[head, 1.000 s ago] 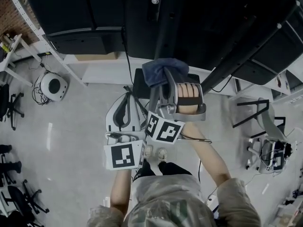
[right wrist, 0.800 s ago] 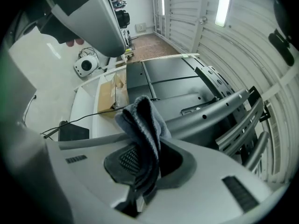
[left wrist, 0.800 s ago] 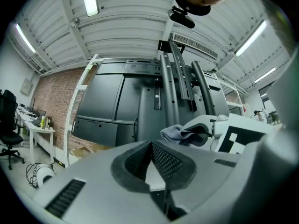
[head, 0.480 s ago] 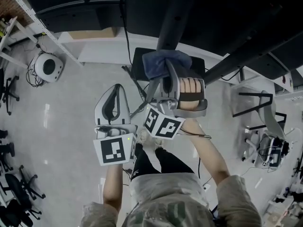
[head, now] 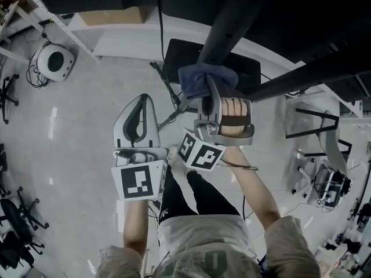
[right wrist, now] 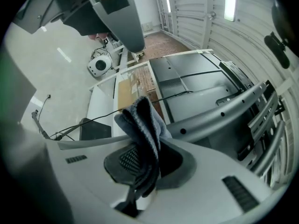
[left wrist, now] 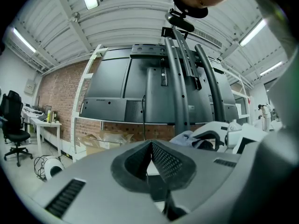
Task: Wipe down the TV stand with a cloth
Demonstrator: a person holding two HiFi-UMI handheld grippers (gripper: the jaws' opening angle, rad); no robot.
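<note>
Cloth (right wrist: pixel 142 125), blue and bunched, is pinched tight by the right gripper (right wrist: pixel 140 164). The left gripper (left wrist: pixel 150 153) is held beside it, jaws pressed together on nothing. Just behind the cloth is seen the dark pole of the TV stand (head: pixel 232 16).

Right tongs (head: pixel 208 92) clamp cloth (head: pixel 199 77) — beside stand pole (head: pixel 229 21).

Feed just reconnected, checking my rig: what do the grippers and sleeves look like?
The left gripper and right gripper are pale grey plastic with dark textured pads. Each carries a cube of black-and-white square markers. The sleeves are short and grey-green.
</note>
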